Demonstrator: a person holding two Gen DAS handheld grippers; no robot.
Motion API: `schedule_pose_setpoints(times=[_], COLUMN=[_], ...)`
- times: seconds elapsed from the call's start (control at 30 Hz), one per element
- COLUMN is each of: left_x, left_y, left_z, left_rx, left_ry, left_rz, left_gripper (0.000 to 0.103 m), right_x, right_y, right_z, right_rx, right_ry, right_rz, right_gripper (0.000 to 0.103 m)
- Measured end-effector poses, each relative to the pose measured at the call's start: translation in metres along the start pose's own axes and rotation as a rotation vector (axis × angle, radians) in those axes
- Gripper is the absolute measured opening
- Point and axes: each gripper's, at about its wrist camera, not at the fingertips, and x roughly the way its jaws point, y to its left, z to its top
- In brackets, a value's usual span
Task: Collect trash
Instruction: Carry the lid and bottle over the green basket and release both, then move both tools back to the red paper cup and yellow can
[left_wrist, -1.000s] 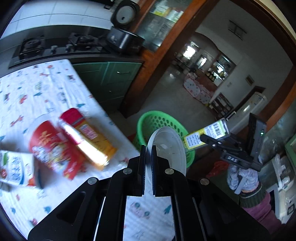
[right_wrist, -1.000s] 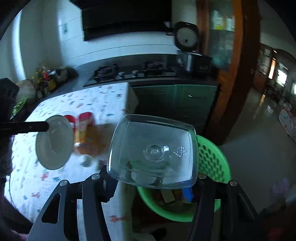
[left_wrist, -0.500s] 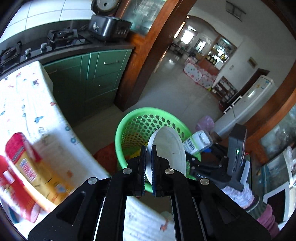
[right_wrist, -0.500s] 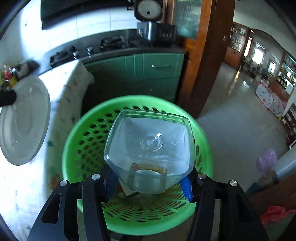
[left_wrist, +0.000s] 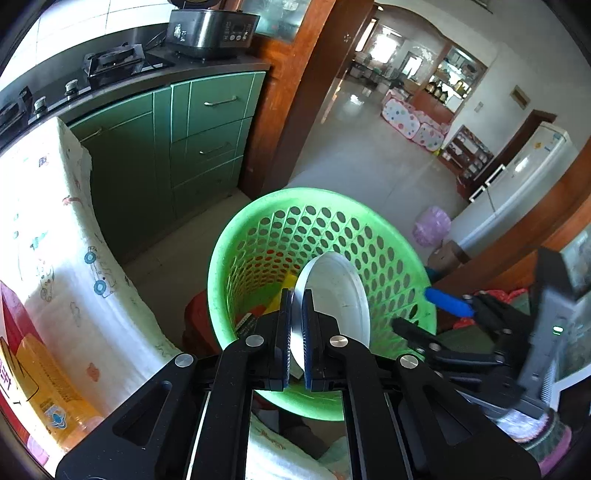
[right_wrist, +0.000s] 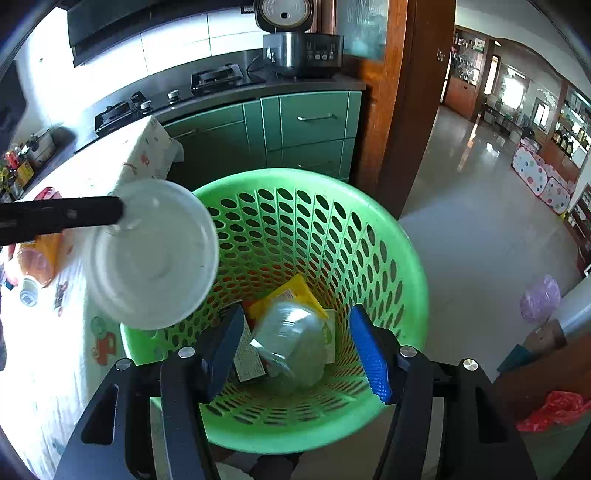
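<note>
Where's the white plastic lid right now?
The white lid is pinched by its edge in the left claw, held over the green basket's table-side rim, at left in the right wrist view.

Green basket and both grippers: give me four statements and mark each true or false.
1. The left gripper is shut on a white lid. True.
2. The green basket is empty. False: a clear plastic container and a yellow packet lie inside.
3. The right gripper grips the clear container. False: its jaws are opening, clear of the container lying below.
4. The white lid hangs above the basket's rim. True.
</note>
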Motion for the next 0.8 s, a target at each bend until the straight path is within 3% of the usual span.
schedule_pose_setpoints(times=[0.4,0.53,0.8], left_x=[0.011,0.001,-0.05], left_y=[-0.005,-0.007,-0.005], left_z=[-0.006,-0.009,-0.027], left_rx=[0.011,0.005,0.026], left_ry=[0.001,-0.017,-0.091], left_rz=[0.051,0.081,0.145], left_gripper=[0.01,0.036,0.056], right_x=[-0.032,-0.038,-0.054], right_y=[-0.005,0.001,0.023], right_z=[-0.018,-0.022,-0.027], right_rx=[0.036,0.037,0.012], right_ry=[-0.039,-0.045,-0.065], right_rz=[0.022,0.032,0.064], right_gripper=[0.065,0.066,0.071])
